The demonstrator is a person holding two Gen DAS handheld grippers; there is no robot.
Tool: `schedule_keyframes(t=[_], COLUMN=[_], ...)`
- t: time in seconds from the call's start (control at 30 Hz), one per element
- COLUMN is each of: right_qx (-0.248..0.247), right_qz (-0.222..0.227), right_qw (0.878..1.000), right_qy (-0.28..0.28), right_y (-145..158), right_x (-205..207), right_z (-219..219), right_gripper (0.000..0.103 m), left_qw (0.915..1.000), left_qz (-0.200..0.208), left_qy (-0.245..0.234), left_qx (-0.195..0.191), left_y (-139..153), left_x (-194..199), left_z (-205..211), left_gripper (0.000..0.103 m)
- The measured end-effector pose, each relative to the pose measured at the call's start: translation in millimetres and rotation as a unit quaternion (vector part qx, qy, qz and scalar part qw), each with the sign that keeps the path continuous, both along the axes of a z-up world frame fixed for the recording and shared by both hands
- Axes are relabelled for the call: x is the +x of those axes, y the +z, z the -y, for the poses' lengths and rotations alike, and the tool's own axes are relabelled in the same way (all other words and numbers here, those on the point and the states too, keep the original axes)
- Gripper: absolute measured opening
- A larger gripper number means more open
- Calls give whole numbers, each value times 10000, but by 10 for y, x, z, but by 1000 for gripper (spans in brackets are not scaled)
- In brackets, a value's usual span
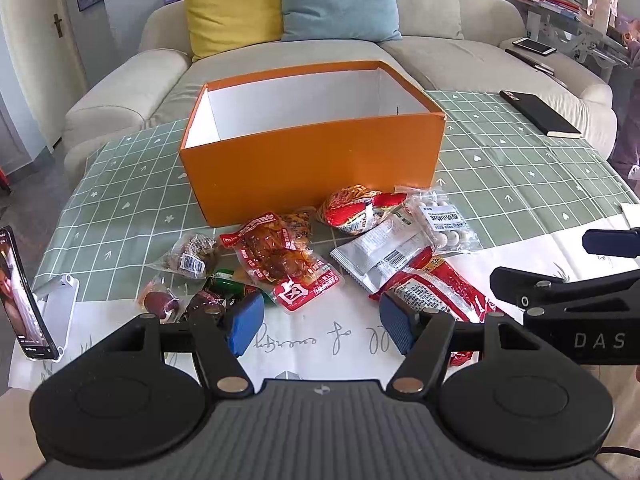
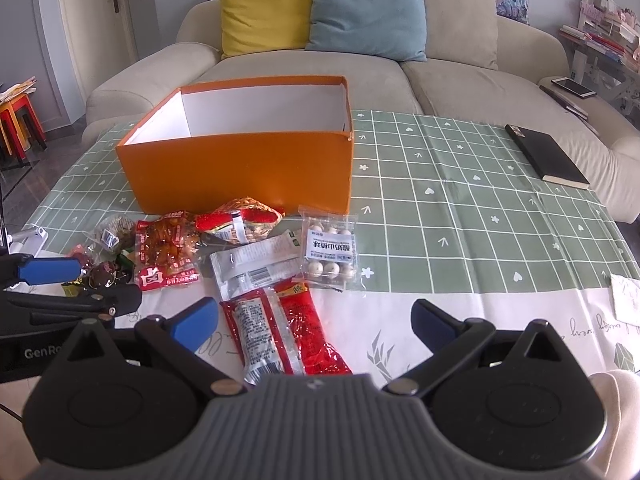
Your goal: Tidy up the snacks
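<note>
Right wrist view: right hand-held gripper [image 2: 314,326] is hovering with jaws apart, red snack packet [image 2: 286,330] lying between them at lower centre, long axis pointing away toward orange box [image 2: 240,168]. Left hand-held gripper [image 1: 320,328] is also gaping, empty.

Snacks [image 1: 320,256] before box [image 1: 312,160]; book [image 1: 540,112] right.
</note>
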State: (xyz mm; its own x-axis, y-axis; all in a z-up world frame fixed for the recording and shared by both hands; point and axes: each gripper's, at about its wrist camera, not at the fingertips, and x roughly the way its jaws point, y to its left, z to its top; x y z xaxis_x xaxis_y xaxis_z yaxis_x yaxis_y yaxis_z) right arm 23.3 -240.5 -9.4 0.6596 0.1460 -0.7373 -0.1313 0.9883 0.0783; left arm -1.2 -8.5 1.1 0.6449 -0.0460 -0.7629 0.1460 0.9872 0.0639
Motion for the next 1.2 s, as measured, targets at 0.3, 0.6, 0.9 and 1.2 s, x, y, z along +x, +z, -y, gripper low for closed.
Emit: schedule_keyframes(t=[0.3, 0.6, 0.9, 1.2], right_qx=[2, 3, 4, 4], right_qz=[-7, -56, -60, -66], right_qw=[10000, 10000, 10000, 10000], right_qy=[3, -6, -4, -5], right_y=[-4, -30, -28, -32], right_x=[-6, -1, 0, -3], right_z=[-2, -9, -7, -4], right_gripper=[99, 99, 99, 99], left_qw=[10000, 10000, 10000, 10000], left_qz=[-16, -21, -28, -28], left_qy=[0, -1, -1, 3], left_qx=[-9, -11, -12, -11], left_y=[-13, -31, -36, -37], left_x=[2, -12, -14, -17], left_z=[-6, -2, 0, -1], left_gripper=[78, 78, 78, 78])
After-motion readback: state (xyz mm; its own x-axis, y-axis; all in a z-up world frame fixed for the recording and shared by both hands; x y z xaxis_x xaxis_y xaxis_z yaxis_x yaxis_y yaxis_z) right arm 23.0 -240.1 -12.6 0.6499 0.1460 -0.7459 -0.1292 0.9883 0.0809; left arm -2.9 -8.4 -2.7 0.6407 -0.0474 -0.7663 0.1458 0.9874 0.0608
